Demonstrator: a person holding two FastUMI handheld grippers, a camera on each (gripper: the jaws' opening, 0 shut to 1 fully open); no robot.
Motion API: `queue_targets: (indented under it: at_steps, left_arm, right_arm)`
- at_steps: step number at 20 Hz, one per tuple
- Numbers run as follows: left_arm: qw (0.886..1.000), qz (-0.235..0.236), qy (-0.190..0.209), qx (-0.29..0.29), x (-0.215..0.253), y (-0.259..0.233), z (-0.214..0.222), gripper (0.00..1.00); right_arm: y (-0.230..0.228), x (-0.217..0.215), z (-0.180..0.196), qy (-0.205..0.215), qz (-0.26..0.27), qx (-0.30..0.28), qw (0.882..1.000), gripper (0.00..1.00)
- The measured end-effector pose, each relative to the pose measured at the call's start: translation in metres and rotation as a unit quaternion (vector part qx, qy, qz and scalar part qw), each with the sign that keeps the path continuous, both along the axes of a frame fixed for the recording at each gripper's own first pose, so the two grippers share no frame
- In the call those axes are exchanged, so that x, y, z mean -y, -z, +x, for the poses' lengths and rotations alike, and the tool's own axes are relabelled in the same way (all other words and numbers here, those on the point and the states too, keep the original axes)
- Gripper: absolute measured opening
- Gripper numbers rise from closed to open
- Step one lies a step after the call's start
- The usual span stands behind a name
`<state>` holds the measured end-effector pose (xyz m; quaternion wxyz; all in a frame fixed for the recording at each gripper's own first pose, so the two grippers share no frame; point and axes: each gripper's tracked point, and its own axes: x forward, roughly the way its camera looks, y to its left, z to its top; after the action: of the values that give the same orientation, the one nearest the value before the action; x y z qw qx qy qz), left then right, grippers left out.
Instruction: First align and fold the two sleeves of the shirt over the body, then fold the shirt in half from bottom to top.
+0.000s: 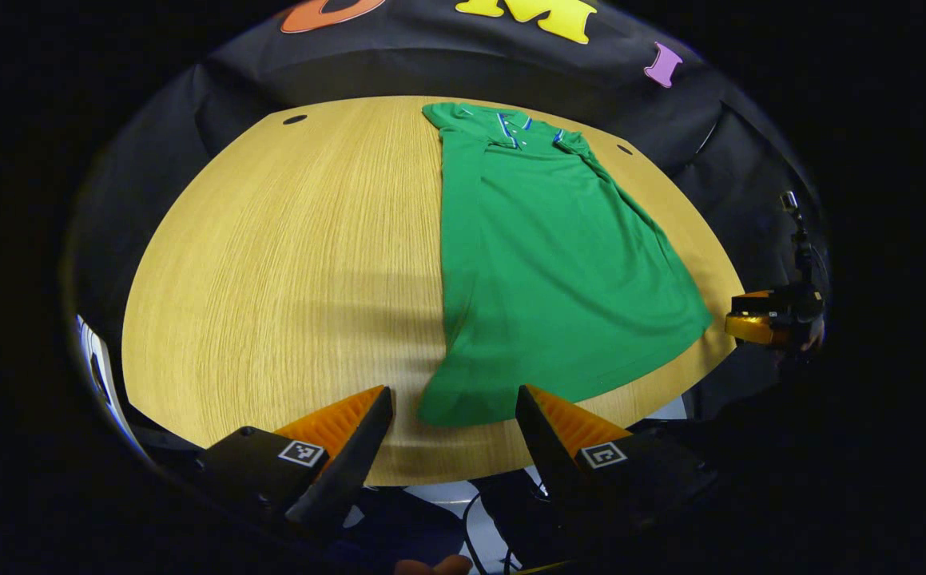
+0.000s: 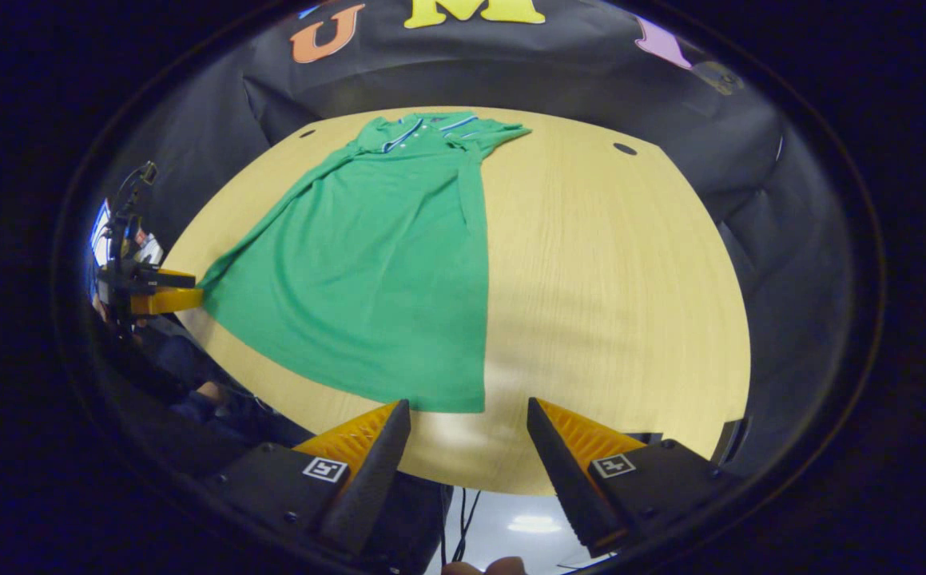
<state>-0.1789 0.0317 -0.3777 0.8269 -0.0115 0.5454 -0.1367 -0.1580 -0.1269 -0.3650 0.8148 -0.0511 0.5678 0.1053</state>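
green polo shirt [image 1: 558,263] flat, sleeves folded in, on wooden worktop [image 1: 287,263] | left gripper [image 1: 455,423] fingers apart at near hem | right gripper [image 2: 469,435] fingers apart at near hem

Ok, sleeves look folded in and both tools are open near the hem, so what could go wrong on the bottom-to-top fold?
1. The shirt has its hem close to the near edge of the table; a low approach might strike the edge.
2. The left tool faces a rumpled, curled hem corner, so it could pinch uneven layers and skew the fold.
3. The right tool sits beside its hem corner, so closing there may miss the cloth.
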Motion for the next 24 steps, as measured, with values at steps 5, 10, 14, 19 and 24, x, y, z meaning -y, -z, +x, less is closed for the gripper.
queue_targets:
  at_steps: [5,10,14,19,24]
  left_arm:
    - [0.999,0.024,0.024,-0.005,-0.001,0.010,0.006,0.99]
    - [0.995,0.073,0.060,0.012,0.002,0.013,0.003,1.00]
    - [0.995,0.079,0.057,0.005,0.006,0.015,0.003,0.99]
    - [0.995,0.073,0.067,0.009,0.018,0.016,0.002,0.75]
    - [0.996,0.047,0.071,0.020,0.031,0.012,0.004,0.07]
  right_arm:
    - [0.016,-0.015,0.021,0.010,0.008,-0.007,1.000,0.94]
    - [0.030,-0.020,0.018,-0.023,-0.019,-0.009,1.000,0.93]
    - [0.032,-0.020,0.015,-0.014,-0.024,-0.018,0.999,0.94]
    - [0.031,-0.034,0.008,-0.038,-0.014,-0.023,0.999,0.46]
    - [0.030,-0.037,0.009,-0.024,-0.002,-0.039,0.999,0.08]
